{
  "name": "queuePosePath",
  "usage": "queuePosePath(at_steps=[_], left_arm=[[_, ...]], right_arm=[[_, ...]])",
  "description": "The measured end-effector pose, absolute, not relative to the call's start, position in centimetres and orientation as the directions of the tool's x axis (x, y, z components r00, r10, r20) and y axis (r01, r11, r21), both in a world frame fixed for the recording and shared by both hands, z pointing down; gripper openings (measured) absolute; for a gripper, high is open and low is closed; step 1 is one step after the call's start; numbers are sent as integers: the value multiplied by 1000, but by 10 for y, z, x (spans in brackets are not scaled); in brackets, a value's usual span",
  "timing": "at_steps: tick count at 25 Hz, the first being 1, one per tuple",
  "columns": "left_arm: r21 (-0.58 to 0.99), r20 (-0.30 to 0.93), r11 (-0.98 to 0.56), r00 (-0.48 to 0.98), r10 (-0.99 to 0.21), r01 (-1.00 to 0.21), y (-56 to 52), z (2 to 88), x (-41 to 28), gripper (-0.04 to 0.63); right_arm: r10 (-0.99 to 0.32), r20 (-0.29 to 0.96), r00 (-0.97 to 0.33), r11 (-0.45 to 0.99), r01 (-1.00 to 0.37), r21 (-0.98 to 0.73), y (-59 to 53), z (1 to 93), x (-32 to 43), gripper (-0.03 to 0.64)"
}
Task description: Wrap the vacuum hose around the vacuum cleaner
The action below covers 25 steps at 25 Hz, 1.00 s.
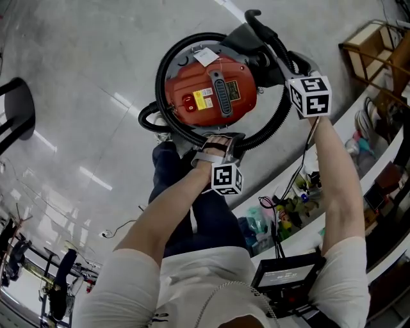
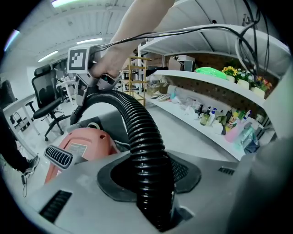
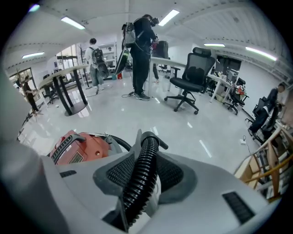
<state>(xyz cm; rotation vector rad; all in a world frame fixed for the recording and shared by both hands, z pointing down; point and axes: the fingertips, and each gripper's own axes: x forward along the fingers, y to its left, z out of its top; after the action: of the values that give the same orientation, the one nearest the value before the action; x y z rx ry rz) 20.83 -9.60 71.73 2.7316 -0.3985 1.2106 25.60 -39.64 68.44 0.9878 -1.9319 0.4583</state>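
Observation:
A red canister vacuum cleaner (image 1: pixel 211 96) stands on the pale floor, and its black ribbed hose (image 1: pixel 272 122) loops around the body. My left gripper (image 1: pixel 218 142) is at the vacuum's near side, shut on the hose (image 2: pixel 146 155), which rises from between the jaws and arcs over the red body (image 2: pixel 87 146). My right gripper (image 1: pixel 280 61) is at the vacuum's far right, shut on the hose (image 3: pixel 139 183) just short of its smooth end cuff (image 3: pixel 149 137). The bent black end piece (image 1: pixel 256 19) sticks out beyond that gripper. In the left gripper view, the right gripper's marker cube (image 2: pixel 78 59) shows above the hose.
My legs and a shoe (image 1: pixel 163 138) stand right by the vacuum. White shelves with bottles and plants (image 2: pixel 219 114) run along the right, with a wooden rack (image 1: pixel 378 51) beyond. Office chairs (image 3: pixel 190 77), tables and standing people (image 3: pixel 142 50) fill the room farther off.

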Motion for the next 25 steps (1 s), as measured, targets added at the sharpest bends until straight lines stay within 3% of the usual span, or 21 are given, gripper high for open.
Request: queuePosePath(at_steps=[15, 25], left_arm=[[22, 778, -947, 600, -186, -322, -89, 744, 202, 143], [76, 810, -936, 569, -143, -344, -82, 765, 192, 143]], right_arm=[[-407, 834, -372, 754, -653, 76, -391, 709, 205, 152], [-328, 890, -318, 657, -754, -27, -393, 740, 213, 153]])
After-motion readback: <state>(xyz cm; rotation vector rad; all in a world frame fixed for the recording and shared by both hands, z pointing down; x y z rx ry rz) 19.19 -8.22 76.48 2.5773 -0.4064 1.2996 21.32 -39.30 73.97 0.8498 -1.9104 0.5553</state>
